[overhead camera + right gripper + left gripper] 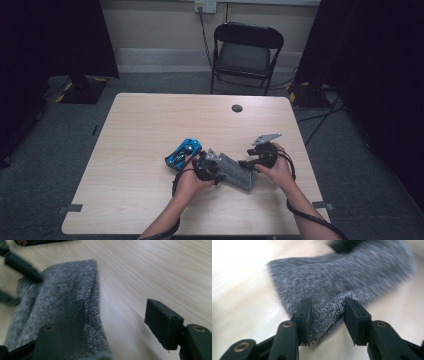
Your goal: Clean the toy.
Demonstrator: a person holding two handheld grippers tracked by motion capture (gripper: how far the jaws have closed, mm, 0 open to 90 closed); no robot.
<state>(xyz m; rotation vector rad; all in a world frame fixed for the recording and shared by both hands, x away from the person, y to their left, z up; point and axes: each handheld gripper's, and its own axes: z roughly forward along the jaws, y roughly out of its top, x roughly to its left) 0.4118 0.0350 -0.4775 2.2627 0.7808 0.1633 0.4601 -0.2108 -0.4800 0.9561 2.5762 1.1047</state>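
Observation:
A grey knitted sock (237, 172) lies on the pale wooden table (150, 120), near its front edge. My left gripper (219, 171) meets the sock's left end. In the left gripper view the bunched fabric (337, 272) fills the gap between the pads of that gripper (327, 307), which is shut on it. My right gripper (246, 163) reaches the sock's right end. Its jaws (115, 312) stand wide apart, one over the sock (57, 297) and one over bare wood. A blue toy car (183, 153) sits just left of the left hand.
A round cable hole (237, 108) is set in the tabletop toward the back. A black folding chair (246, 52) stands behind the table. Dark curtains hang at both sides, and cables run across the floor at the right.

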